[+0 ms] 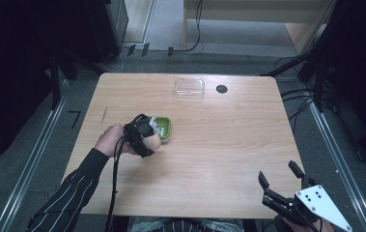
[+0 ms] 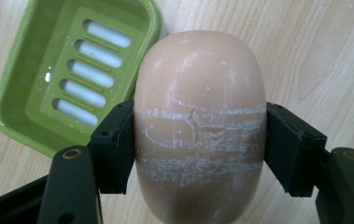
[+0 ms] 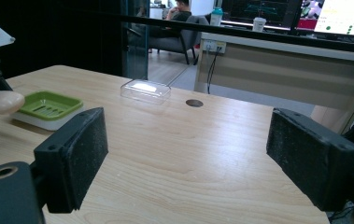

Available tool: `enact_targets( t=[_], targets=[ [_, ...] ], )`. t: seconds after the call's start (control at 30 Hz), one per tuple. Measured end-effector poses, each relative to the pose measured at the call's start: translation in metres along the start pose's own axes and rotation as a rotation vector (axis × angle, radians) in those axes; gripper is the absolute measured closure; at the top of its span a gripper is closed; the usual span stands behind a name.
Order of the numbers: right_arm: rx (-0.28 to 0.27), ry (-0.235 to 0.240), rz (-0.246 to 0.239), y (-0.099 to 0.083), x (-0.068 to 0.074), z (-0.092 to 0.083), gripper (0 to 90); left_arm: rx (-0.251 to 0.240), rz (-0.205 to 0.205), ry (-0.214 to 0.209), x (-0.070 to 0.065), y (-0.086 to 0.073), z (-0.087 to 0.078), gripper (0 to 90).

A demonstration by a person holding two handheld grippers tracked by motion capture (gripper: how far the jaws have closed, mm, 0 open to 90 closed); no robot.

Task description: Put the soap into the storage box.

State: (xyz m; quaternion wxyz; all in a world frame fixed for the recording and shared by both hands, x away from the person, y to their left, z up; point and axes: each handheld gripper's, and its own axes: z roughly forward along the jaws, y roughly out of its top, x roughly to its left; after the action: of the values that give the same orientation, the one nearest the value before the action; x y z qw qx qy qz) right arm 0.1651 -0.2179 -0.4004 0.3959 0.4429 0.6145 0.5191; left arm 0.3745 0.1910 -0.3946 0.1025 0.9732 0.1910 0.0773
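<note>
Black claws (image 1: pixel 147 129) (image 1: pixel 282 175) with brass-coloured screws; dark pinstriped sleeve (image 1: pixel 69 195); black cable (image 1: pixel 113 188) trailing; grey three-cornered plate (image 1: pixel 323 205) with black dots near table (image 1: pixel 229 145) edge.

An office-lab — monitors (image 3: pixel 338 14), desk (image 3: pixel 277 51) and aluminium rails (image 1: pixel 35 154) around the table (image 1: pixel 229 145).

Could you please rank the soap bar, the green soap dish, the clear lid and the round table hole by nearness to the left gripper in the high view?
1. Soap bar, clamped in the left gripper.
2. Green soap dish, right beside it.
3. Clear lid, near the far edge.
4. Round table hole, farther right.
</note>
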Motion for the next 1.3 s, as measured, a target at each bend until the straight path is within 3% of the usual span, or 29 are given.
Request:
enact_targets(
  t=[0.77, 1.3],
  targets=[
    [0.002, -0.002, -0.001, 0.000, 0.000, 0.001, 13.3, -0.023, 0.043, 0.014, 0.016, 0.004, -0.011, 33.8],
    [0.003, -0.003, -0.001, 0.000, 0.000, 0.001, 13.3, -0.026, 0.072, 0.017, 0.025, 0.007, -0.008, 33.9]
  ],
)
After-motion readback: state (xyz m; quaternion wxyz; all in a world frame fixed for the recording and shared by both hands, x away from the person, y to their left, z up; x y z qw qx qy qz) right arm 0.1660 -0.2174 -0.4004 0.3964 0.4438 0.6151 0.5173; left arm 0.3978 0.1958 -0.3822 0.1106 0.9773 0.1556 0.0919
